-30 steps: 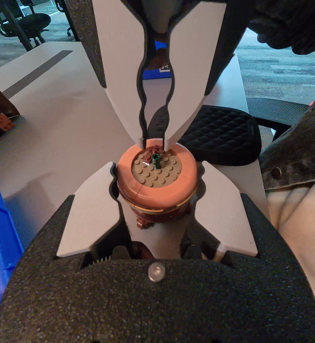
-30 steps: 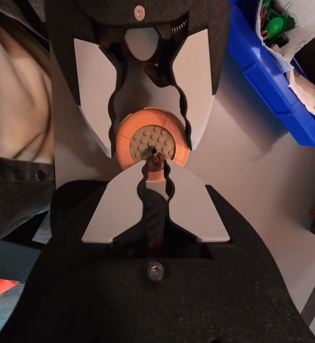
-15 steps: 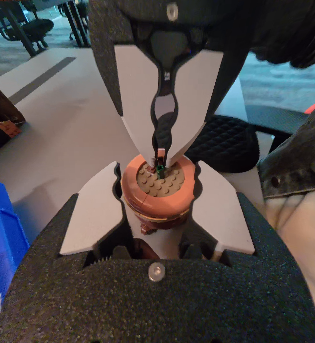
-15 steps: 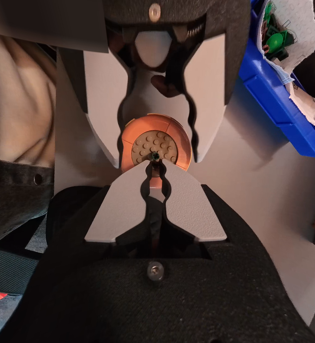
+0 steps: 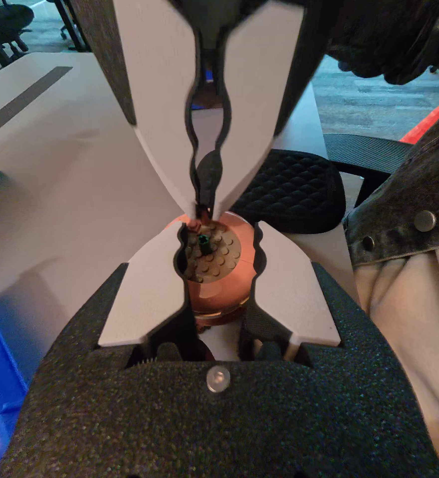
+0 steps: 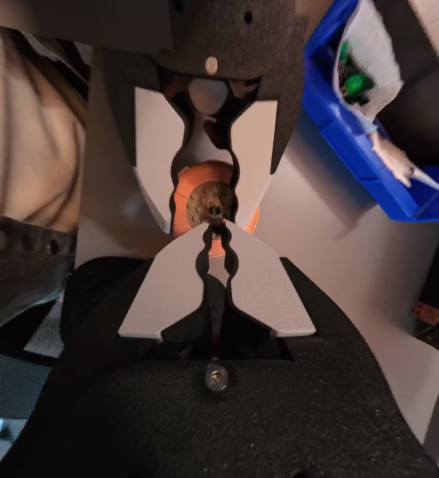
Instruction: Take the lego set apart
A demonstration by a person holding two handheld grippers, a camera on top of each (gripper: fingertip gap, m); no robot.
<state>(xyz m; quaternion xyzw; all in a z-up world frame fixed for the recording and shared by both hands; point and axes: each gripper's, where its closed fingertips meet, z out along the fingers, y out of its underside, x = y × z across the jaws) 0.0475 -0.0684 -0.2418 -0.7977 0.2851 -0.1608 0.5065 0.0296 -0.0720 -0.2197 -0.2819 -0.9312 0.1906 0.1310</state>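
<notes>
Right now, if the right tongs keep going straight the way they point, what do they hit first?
The right tongs, shut on a small brown piece, point at the lego pot's studded tan top. Straight on, they'd likely hit the dark green peg first, then the left tongs gripping the pot; depth unclear.

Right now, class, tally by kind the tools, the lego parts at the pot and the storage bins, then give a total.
Grippers: 2 (left gripper, right gripper)
Lego pot: 1
Green peg: 1
Brown piece: 1
Blue bin: 1
Total: 6
</notes>
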